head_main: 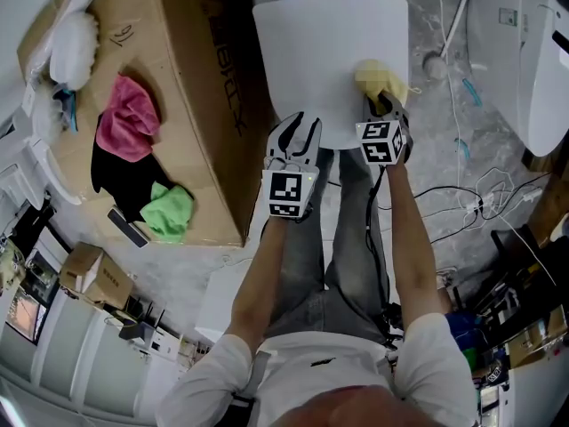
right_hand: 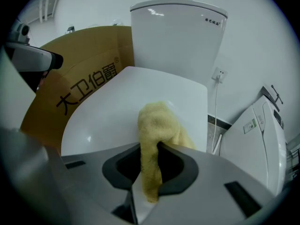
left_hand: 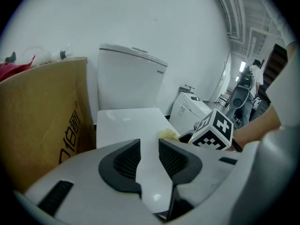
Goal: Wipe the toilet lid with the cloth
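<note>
Cloth point(right_hand: 159, 121) (yellow) partly hidden between jaws of right hand-held gripper point(right_hand: 151, 161).

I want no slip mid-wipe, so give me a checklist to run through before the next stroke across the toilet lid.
1. Grip: the right tongs clamp the yellow cloth, which hangs out between the jaws: ok.
2. Contact: the cloth rests on the toilet lid, on its right part: ok.
3. Surface: the lid is shut, with nothing else lying on it: ok.
4. Other hand: the left tongs are open, empty and clear of the cloth, near the lid's front edge: ok.
5. Room for a leftward sweep: whether there is a gap between the lid and the cardboard box: cannot tell.
</note>
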Demonstrator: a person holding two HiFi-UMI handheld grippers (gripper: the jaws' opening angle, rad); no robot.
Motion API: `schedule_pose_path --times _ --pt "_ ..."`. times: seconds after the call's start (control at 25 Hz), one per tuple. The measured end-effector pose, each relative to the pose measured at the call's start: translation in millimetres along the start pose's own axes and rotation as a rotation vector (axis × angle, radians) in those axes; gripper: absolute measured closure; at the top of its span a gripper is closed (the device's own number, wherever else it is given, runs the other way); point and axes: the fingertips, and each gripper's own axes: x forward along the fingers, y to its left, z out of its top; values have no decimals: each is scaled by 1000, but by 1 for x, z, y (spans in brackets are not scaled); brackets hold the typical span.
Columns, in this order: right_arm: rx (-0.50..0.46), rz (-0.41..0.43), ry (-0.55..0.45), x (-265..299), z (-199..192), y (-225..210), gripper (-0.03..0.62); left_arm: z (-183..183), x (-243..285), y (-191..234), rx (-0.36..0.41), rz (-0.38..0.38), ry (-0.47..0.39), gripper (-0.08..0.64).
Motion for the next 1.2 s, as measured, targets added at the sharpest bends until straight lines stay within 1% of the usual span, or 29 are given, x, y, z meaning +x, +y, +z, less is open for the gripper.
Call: schedule_pose_path --times 0.24,0.52,0.96,1.2 --pt "-51 40 -5 2 11 31 505 -11 -15 11 -30 24 1 423" --pt "-109 107 -23 6 26 67 505 -18 -27 22 -54 52 -5 423" --pt "-260 258 -36 8 40 126 505 -26 -40 29 -74 83 -6 423" --pt "-287 328 -42 5 37 150 505 -33 -47 32 -76 102 4 423"
